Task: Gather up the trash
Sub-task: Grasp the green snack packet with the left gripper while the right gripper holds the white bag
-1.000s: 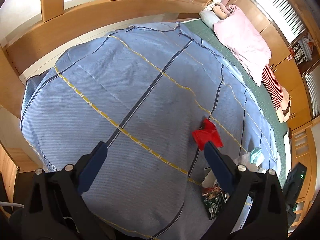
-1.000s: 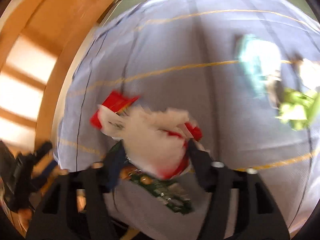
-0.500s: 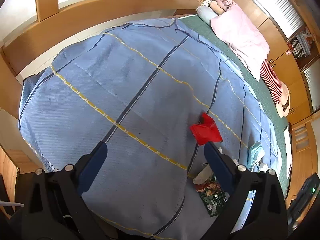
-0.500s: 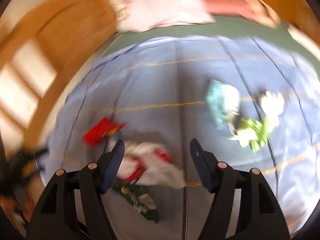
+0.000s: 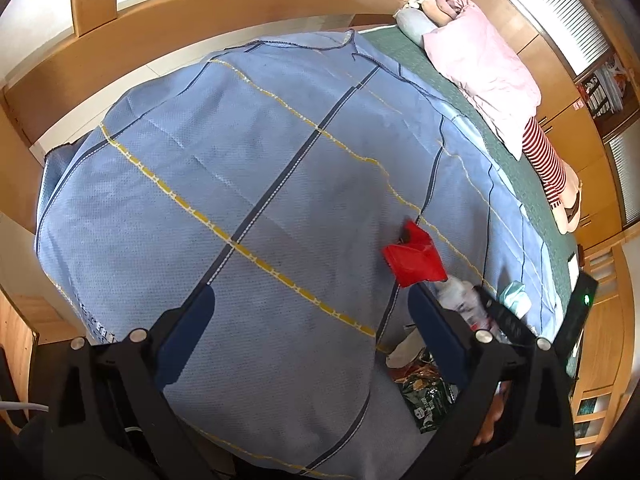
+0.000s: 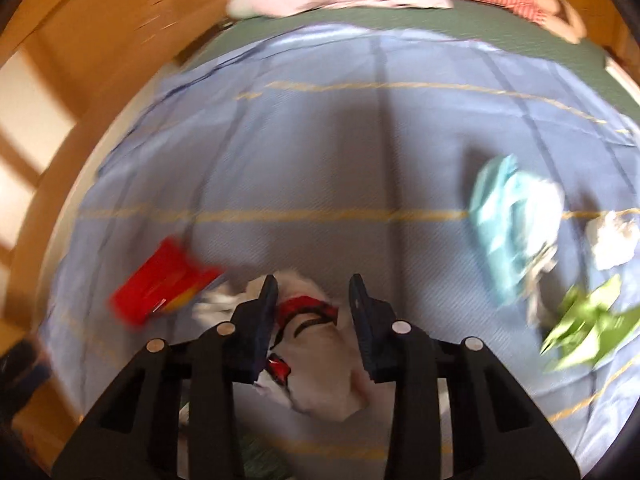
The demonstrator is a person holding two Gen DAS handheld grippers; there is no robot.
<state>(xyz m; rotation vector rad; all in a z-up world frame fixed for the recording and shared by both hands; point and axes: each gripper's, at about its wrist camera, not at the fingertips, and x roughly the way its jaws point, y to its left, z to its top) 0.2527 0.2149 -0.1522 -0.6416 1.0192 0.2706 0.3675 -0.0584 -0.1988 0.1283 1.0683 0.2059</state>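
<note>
A blue checked blanket [image 5: 240,160] covers the bed, with trash on it. My left gripper [image 5: 310,300] hangs open above the blanket with nothing between its fingers. A red wrapper [image 5: 414,260] lies just beyond its right finger. In the blurred right wrist view, my right gripper [image 6: 313,284] is closing its jaws around a white-and-red wrapper [image 6: 316,344] that lies on the blanket; whether the pads press on it I cannot tell. The red wrapper [image 6: 160,284] lies to its left. To its right are a teal wrapper [image 6: 508,216], crumpled white paper [image 6: 612,240] and a green wrapper [image 6: 588,332].
A dark green packet [image 5: 428,396] lies near the blanket's near edge. A pink quilt [image 5: 484,68] and a striped soft toy [image 5: 548,164] rest on the green mat [image 5: 520,184] at the far side. A wooden bed rail [image 5: 160,28] runs along the left.
My right gripper has come down over the white-and-red wrapper and its jaws have narrowed. It now shows at the right of the left wrist view. The left gripper has stayed put.
</note>
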